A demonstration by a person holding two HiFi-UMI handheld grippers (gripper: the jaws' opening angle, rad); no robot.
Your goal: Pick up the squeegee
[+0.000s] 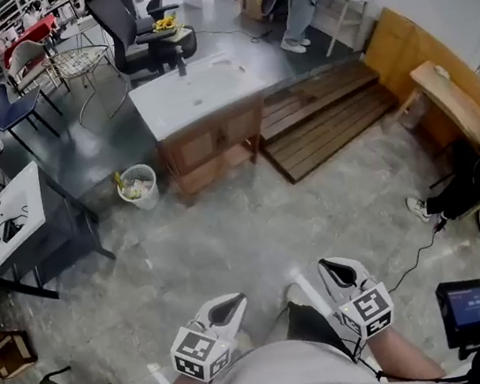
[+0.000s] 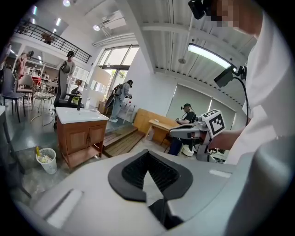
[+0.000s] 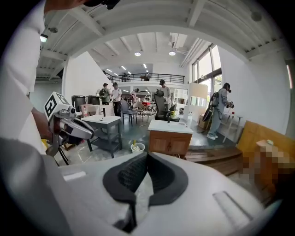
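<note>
**Both grippers held at the waist; squeegee not in sight.**
The left gripper (image 1: pixel 228 305) and the right gripper (image 1: pixel 336 271) each have their jaws closed together on nothing. Both tilt slightly down across the floor (image 1: pixel 254 229) toward the sink cabinet (image 1: pixel 200 103). No view shows a squeegee, so its direction, long axis and nearer hand cannot be judged.

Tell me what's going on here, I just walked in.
A person stands on a grey floor in a large open room, holding the left gripper and the right gripper close in front of the body. Both have their jaws together with nothing between them. Ahead stands a wooden vanity cabinet with a white sink top, a waste basket beside it. No squeegee can be made out, so the pickup has not started.
</note>
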